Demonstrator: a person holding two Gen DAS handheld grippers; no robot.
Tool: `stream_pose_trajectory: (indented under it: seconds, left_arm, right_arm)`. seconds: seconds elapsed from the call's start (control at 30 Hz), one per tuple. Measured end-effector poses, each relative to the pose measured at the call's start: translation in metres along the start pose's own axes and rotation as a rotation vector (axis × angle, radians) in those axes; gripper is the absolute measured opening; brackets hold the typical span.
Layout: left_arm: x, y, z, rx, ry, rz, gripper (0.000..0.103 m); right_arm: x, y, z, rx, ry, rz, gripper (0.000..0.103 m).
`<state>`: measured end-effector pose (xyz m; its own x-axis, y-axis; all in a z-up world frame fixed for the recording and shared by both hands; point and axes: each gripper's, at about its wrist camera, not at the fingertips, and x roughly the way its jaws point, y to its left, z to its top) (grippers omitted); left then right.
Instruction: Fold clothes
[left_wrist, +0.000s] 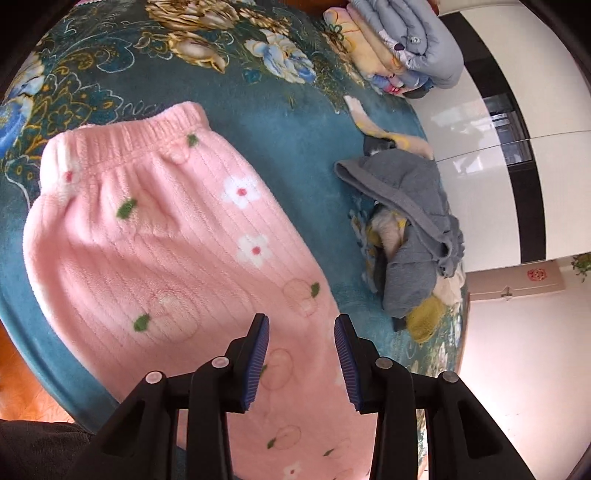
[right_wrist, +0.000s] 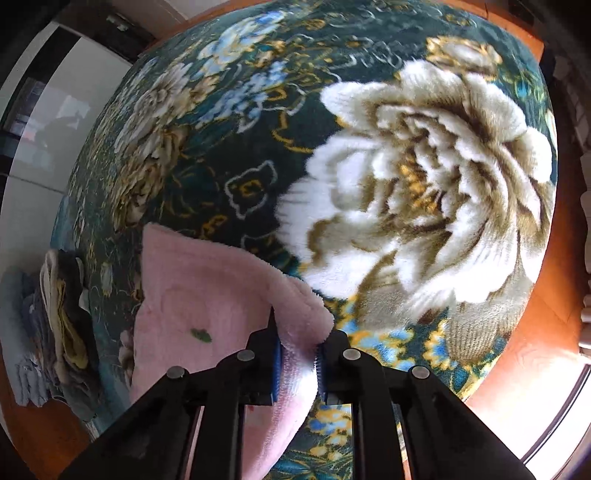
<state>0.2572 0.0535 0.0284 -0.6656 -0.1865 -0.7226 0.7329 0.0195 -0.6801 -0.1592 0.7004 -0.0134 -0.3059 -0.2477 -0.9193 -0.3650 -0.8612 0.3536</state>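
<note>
Pink fleece pants (left_wrist: 166, 236) lie flat on the teal floral blanket (left_wrist: 280, 122), waistband (left_wrist: 125, 129) toward 11 o'clock in the left wrist view, legs running down toward 5 o'clock under the left gripper (left_wrist: 301, 332). Print on the pants is white flowers with red centres, green leaves, faint peach outlines. Left gripper hovers over the leg part, jaws partly apart, blue ribbed pads (left_wrist: 258, 362) showing, nothing between them; fabric only seen behind the gap, contact cannot be told. At 3 o'clock from the pants, well apart, is a loose heap with a grey garment (left_wrist: 410, 221) on top and yellow and cream cloth under it. At 1 o'clock, a folded stack of bedding (left_wrist: 406, 40), grey-blue on top. White cabinet doors (left_wrist: 480, 147) with a black strip lie beyond the bed edge. In the right wrist view, right gripper (right_wrist: 299, 350) is narrowed onto a pink edge of the pants (right_wrist: 221, 295), a bunched fold pinched between the pads and curling up over the tips at 12 o'clock. Large cream peony print (right_wrist: 424, 177) fills 1 to 3 o'clock of that view. The clothes heap (right_wrist: 59, 321) sits at 9 o'clock.
</note>
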Motion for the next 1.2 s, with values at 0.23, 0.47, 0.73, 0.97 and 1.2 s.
stream_pose_trajectory:
  seconds: [0.23,0.47,0.73,0.97,1.2]
  left_arm:
    - [-0.005,-0.005,-0.003,0.017,-0.025,0.006,0.041]
    - [-0.022,-0.003,-0.009,0.028,-0.074,0.035,0.043]
    - [-0.060,0.032,-0.003,-0.031,-0.168,0.092,0.047]
    - [-0.090,0.074,-0.002,-0.129,-0.203,0.126,0.049]
    - [-0.091,0.062,-0.010,-0.012,-0.160,0.183,0.052]
  right_arm:
    - [-0.053,0.171,-0.076,-0.456,-0.019,0.216,0.015]
    - [-0.038,0.326,-0.240,-0.922,0.158,0.448,0.015]
    - [0.045,0.369,-0.371,-1.240,0.502,0.349,0.021]
    - [0.058,0.382,-0.351,-1.095,0.587,0.442,0.038]
    - [0.099,0.398,-0.322,-1.008,0.471,0.224,0.038]
